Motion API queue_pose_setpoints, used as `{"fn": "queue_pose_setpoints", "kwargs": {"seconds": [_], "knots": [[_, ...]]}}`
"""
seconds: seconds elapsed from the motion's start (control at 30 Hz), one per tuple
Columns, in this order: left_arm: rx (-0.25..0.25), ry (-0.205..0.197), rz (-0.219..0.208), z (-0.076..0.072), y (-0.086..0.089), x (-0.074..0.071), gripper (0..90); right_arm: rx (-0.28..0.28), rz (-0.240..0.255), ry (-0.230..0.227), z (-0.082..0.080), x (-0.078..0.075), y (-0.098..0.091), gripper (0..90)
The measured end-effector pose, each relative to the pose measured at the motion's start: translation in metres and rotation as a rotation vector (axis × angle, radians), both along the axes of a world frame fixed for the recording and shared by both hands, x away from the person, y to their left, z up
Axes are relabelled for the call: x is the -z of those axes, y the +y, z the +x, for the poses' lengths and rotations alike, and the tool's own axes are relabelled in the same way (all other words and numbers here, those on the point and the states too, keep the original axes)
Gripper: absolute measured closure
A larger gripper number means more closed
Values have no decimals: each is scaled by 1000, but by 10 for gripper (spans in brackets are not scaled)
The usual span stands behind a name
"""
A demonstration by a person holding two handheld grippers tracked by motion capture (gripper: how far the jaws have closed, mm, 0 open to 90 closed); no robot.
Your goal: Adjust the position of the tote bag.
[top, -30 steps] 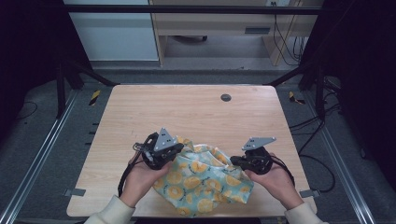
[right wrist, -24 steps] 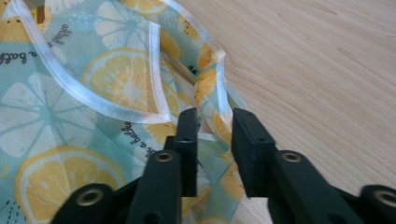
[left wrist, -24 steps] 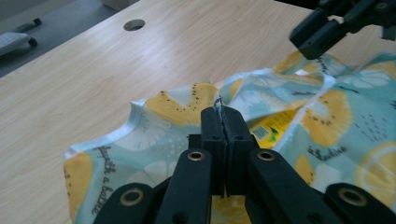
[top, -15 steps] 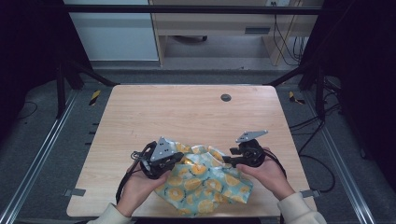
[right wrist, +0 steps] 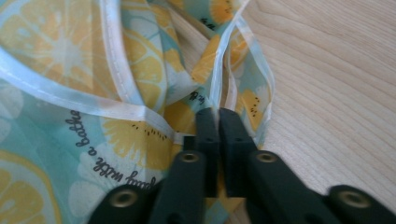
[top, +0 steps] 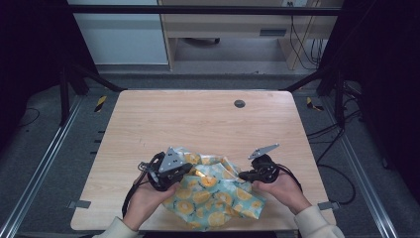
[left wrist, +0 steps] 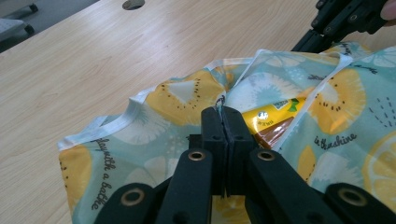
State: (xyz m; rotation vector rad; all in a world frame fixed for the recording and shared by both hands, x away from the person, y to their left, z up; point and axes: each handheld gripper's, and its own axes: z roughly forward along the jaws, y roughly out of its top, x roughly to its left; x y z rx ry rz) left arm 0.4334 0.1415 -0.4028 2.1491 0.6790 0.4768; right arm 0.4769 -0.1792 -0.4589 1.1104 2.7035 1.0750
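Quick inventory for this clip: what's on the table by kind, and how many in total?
Fruit-print bag: 1
Yellow packet inside the bag: 1
Grippers, left gripper and right gripper, both clamped on the bag: 2
Round insert in the tabletop: 1
Total: 5

I am working in what looks like a lab or recording rig. My light wooden table (top: 198, 119) with a round grommet hole (top: 239, 103) sits inside a dark metal frame (top: 198, 10), aluminium rails (top: 39, 168) run along the grey floor, loose black cables (top: 302, 44) hang beside a pale wooden cabinet (top: 223, 29).
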Motion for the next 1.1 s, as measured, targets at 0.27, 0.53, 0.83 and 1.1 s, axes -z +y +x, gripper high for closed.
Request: {"fn": "queue_pose_setpoints", "kwargs": {"seconds": [0.27, 0.53, 0.83, 1.1], "knots": [[-24, -31, -36, -4, 8, -5, 899, 36, -7, -126, -14, -27, -8, 900], [-47, -83, -83, -12, 17, -16, 899, 63, 73, -282, -44, -70, -27, 900], [-34, -109, -132, -37, 30, -10, 899, 2, 132, -355, -91, -80, -25, 900], [-3, -65, -117, -50, 39, 21, 899, -23, 113, -288, -99, -50, -19, 900]]}}
